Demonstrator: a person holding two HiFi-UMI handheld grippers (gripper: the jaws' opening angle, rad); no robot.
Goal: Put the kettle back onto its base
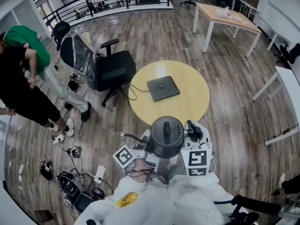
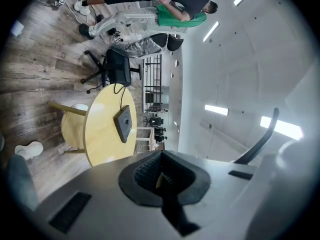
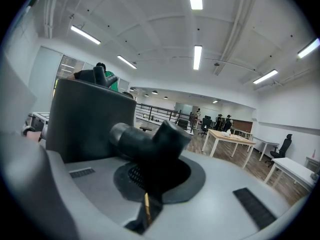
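Observation:
In the head view the dark kettle (image 1: 165, 136) hangs in the air just in front of the round yellow table (image 1: 192, 104), lid up. Its flat dark base (image 1: 162, 88) lies on the tabletop, cord trailing off to the left. My right gripper (image 1: 193, 134) is shut on the kettle's black handle (image 3: 145, 144), with the kettle's dark wall (image 3: 90, 119) close at its left. My left gripper (image 1: 143, 146) sits against the kettle's left side, its jaws together (image 2: 162, 184) with nothing between them. From there the base (image 2: 123, 124) and table (image 2: 97, 134) lie ahead.
A black office chair (image 1: 112, 69) stands left of the table. A person (image 1: 23, 88) bends over at the far left. Cables and power strips (image 1: 75, 172) litter the wooden floor at lower left. A wooden desk (image 1: 225, 18) and a white desk (image 1: 286, 83) stand farther off.

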